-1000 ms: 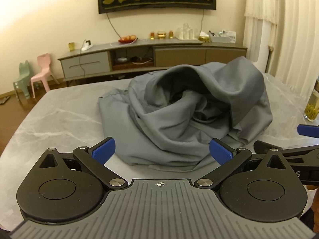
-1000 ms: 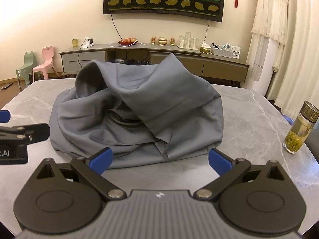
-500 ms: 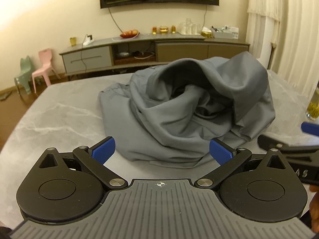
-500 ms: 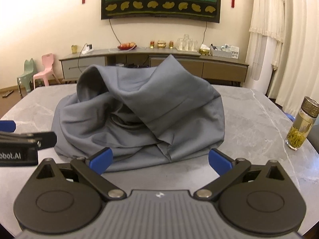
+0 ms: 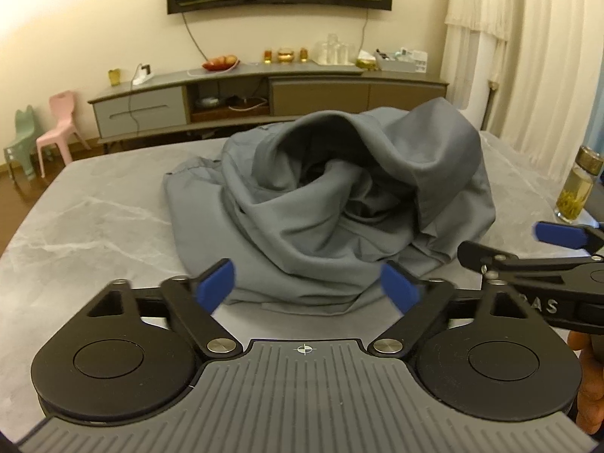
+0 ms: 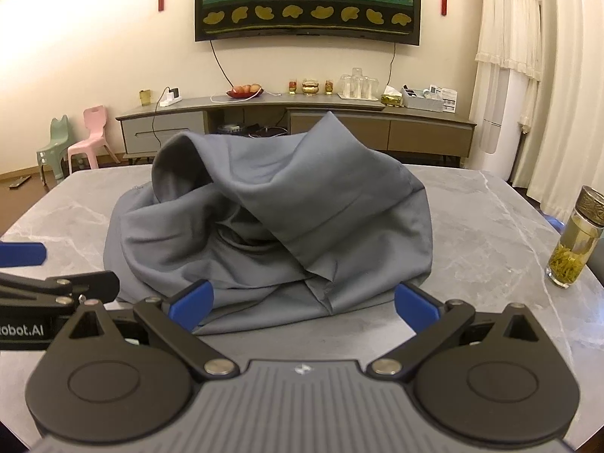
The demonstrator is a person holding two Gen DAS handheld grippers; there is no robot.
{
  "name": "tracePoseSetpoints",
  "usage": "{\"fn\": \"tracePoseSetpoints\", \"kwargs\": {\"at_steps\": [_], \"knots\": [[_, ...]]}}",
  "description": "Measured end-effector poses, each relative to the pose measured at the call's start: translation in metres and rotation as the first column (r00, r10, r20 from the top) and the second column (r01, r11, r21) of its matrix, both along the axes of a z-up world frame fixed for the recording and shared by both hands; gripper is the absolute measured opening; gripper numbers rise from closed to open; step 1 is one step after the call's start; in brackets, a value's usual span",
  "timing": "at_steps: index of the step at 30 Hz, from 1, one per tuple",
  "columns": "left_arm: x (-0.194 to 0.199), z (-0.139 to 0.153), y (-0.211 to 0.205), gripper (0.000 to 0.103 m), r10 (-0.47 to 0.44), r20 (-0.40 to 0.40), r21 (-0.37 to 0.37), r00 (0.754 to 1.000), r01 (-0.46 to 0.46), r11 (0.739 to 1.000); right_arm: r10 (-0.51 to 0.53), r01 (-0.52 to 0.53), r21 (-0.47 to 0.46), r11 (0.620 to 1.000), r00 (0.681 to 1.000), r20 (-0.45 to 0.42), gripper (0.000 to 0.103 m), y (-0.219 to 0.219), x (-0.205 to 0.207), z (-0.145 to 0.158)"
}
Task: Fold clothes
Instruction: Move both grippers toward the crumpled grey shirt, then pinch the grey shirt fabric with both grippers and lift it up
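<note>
Grey cloth (image 5: pixel 321 219) lies heaped on the table (image 5: pixel 94 219); both grippers (image 5: pixel 307 288) (image 6: pixel 304 304), jaws just narrowing, grasp nothing.

One grey garment (image 6: pixel 287 226), heaped on one marble table (image 6: pixel 472 234). Two grippers: left gripper (image 5: pixel 307 288) and right gripper (image 6: pixel 302 304). One glass bottle (image 6: pixel 575 238) of tea leaves. Two small chairs: one pink chair (image 6: pixel 90 136), one green chair (image 6: pixel 54 143). One wall screen (image 6: pixel 307 0). One long sideboard (image 6: pixel 294 120).

Grey garment heap (image 6: pixel 271 226) fills table (image 6: pixel 483 226) centre; bare marble left, near edge; tea bottle (image 6: pixel 575 238) blocks right.
</note>
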State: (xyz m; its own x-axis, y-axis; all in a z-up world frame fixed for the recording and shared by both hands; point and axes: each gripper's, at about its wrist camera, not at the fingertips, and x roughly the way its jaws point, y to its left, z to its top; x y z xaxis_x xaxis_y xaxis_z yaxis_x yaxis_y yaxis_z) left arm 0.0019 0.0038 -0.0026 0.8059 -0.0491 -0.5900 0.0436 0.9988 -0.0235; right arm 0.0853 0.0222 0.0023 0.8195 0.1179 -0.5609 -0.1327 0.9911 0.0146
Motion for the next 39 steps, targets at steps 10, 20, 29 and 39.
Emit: {"fn": "tracePoseSetpoints", "kwargs": {"at_steps": [10, 20, 29, 39], "knots": [[-0.005, 0.003, 0.008, 0.0, 0.031, 0.039, -0.011, 0.999, -0.031, 0.999, 0.07, -0.071, 0.061, 0.996, 0.997, 0.016, 0.0, 0.0, -0.004, 0.003], [0.009, 0.003, 0.013, 0.0, 0.051, 0.042, -0.023, 0.998, -0.05, 0.998, 0.089, -0.092, 0.06, 0.994, 0.995, 0.039, 0.0, 0.004, -0.002, 0.007], [0.036, -0.006, 0.019, 0.084, 0.142, -0.018, -0.007, 0.99, -0.142, 0.99, 0.021, -0.021, -0.003, 1.0, 0.998, 0.052, 0.099, 0.002, 0.017, 0.002], [0.099, -0.029, 0.023, 0.091, 0.218, -0.028, 0.091, 0.976, -0.214, 0.973, 0.097, -0.084, -0.163, 0.983, 0.993, 0.068, 0.103, 0.013, 0.062, -0.011]]}}
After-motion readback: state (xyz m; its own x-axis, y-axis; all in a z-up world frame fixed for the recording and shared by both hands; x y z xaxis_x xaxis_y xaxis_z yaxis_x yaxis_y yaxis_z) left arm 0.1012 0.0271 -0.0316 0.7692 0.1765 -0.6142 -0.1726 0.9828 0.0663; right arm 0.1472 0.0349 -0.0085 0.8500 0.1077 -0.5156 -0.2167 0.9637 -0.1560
